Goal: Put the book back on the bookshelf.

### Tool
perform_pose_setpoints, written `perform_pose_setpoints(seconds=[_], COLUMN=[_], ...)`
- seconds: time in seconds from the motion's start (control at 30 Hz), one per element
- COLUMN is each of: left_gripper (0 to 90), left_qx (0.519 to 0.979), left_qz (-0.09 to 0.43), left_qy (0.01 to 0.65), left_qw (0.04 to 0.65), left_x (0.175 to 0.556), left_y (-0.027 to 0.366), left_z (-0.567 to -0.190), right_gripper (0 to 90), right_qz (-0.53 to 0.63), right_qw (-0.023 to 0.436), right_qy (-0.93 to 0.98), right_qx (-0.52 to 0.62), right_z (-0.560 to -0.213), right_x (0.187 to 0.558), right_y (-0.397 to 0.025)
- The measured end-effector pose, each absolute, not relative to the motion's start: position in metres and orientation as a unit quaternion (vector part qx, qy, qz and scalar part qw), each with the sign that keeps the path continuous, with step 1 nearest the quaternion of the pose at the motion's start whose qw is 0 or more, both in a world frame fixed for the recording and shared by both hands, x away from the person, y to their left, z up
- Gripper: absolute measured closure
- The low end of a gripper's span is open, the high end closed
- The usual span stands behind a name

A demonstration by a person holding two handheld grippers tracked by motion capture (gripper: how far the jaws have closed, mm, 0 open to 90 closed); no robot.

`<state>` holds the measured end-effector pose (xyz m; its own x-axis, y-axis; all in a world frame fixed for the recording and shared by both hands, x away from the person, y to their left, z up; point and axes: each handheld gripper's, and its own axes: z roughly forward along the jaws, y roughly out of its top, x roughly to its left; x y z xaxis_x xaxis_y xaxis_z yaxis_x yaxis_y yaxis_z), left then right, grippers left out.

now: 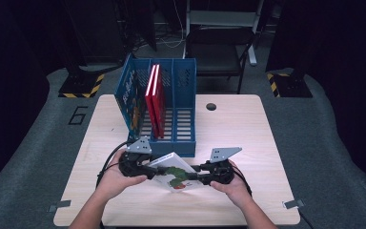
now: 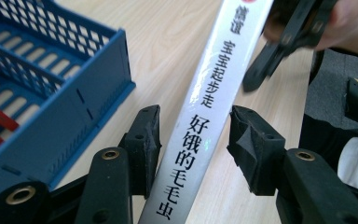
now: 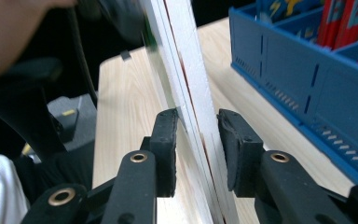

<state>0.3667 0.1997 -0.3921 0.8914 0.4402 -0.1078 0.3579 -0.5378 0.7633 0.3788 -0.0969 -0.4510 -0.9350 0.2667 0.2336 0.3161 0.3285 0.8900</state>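
— Pale wood is what carries it all: a light bench (image 1: 228,124), and near its front edge a thin white picture book (image 1: 174,172) with a green and red drawing on the cover.

— Who has hold of the book?

— Both hands' tools are at it. The left gripper (image 1: 147,168) comes in from the book's left end, the right gripper (image 1: 201,175) from its right end, and the book sits between them, tilted up off the wood.

— How do the left gripper's jaws stand?

— In the left gripper view they straddle the book's spine (image 2: 200,121), the one with black Chinese characters. One jaw lies against the spine, the other stands a little apart, so the jaws are parted rather than clamped.

— And the right gripper?

— In the right gripper view the page edges (image 3: 189,79) run up between its jaws. The pads sit right at the book on each side; whether they truly pinch it or leave a hair of space, I cannot tell.

— What stands behind?

— A blue file rack (image 1: 183,95) with slotted walls and three bays, just beyond the book. Two red books (image 1: 155,95) stand upright in its middle bay, and a blue book with a colourful cover (image 1: 132,98) is in the left bay.
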Motion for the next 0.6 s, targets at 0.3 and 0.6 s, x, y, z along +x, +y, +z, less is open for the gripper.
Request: perform_pose_setpoints(seconds=[0.3, 0.6], left_gripper=[53.4, 53.4], left_qx=[0.883, 0.882], left_qz=[0.019, 0.019], left_qy=[0.232, 0.241], left_qw=[0.406, 0.403], left_x=[0.368, 0.37], left_y=[0.196, 0.191], left_z=[-0.423, -0.441], right_gripper=[70.5, 69.2], right_qz=[-0.568, -0.553], right_qw=[0.011, -0.018], right_qy=[-0.804, -0.816], right_qx=[-0.174, -0.165], right_z=[-0.438, -0.433], right_x=[0.378, 0.375], right_y=[-0.105, -0.104])
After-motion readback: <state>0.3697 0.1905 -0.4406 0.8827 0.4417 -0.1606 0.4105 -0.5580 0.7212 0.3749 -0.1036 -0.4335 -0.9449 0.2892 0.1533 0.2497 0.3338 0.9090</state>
